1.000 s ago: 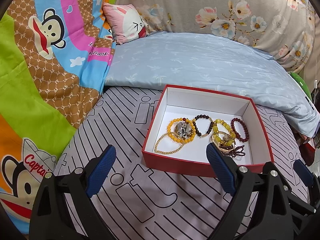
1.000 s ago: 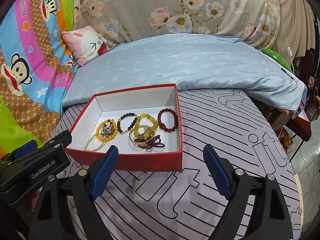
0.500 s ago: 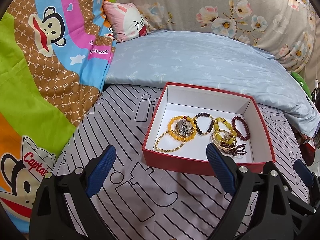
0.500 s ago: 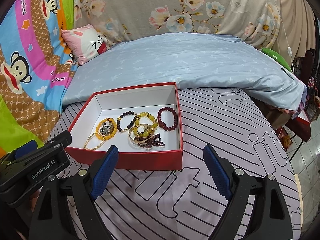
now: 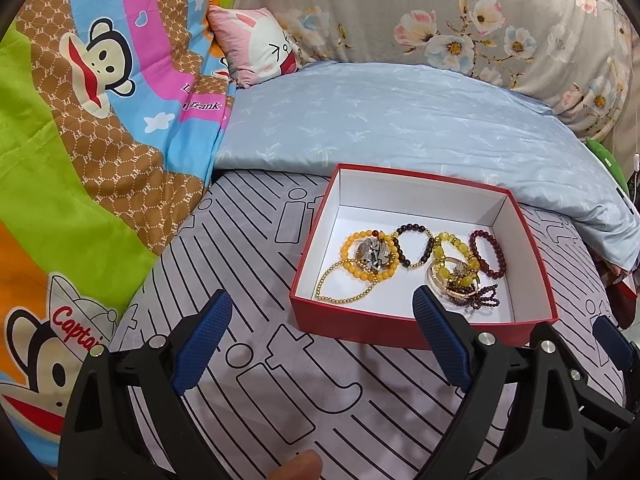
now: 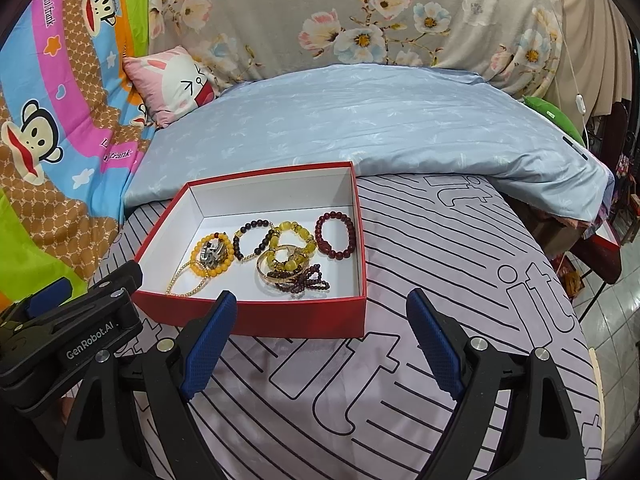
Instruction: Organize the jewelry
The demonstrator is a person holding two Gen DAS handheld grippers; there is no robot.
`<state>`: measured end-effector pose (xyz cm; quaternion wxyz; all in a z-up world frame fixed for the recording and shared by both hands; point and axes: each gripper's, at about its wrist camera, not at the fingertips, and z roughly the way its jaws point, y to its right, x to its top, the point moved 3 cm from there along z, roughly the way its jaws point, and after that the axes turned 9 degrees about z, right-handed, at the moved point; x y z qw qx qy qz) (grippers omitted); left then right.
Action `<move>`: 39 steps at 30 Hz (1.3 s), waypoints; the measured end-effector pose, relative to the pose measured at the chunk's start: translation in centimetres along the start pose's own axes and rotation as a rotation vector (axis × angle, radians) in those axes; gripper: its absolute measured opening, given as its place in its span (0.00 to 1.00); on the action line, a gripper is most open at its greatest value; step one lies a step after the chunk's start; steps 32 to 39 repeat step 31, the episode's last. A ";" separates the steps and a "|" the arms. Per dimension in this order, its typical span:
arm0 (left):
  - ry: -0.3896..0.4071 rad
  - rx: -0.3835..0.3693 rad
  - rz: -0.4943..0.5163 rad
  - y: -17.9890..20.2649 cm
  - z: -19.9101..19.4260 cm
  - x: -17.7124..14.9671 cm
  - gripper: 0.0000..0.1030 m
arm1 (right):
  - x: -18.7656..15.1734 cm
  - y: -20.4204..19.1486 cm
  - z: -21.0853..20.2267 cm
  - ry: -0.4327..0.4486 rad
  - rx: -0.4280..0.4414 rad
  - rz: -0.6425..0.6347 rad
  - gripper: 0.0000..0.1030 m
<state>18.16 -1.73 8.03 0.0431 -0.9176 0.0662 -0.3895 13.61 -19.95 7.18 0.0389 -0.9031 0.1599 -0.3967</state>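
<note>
Fingers of both black, blue-padded grippers, left gripper [image 5: 320,340] and right gripper [image 6: 320,340], stand wide apart, empty, angled downward above the striped grey bedsheet [image 6: 440,280]; beaded bracelets [image 6: 276,252] lie in the red-walled, white-lined shallow cardboard box [image 6: 256,316] just ahead.

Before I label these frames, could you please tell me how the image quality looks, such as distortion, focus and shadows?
Left wrist view: strong fisheye bending, dark vignette corners; red box and bracelets sharp; a blurred fingertip at the bottom edge. Right wrist view: same curvature, even soft light, faint tool shadows on the striped sheet, no glare.
</note>
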 end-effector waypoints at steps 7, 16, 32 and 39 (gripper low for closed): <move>0.002 0.001 0.014 0.0 0.0 0.2 0.85 | -0.1 -0.1 -0.1 0.002 0.001 0.000 0.81; -0.012 0.008 0.016 0.1 0.3 0.1 0.85 | -0.2 -0.2 0.1 -0.003 -0.001 -0.008 0.81; -0.023 0.020 0.017 0.2 0.8 0.0 0.85 | -0.3 -0.3 0.3 -0.005 -0.005 -0.013 0.81; -0.023 0.020 0.017 0.2 0.8 0.0 0.85 | -0.3 -0.3 0.3 -0.005 -0.005 -0.013 0.81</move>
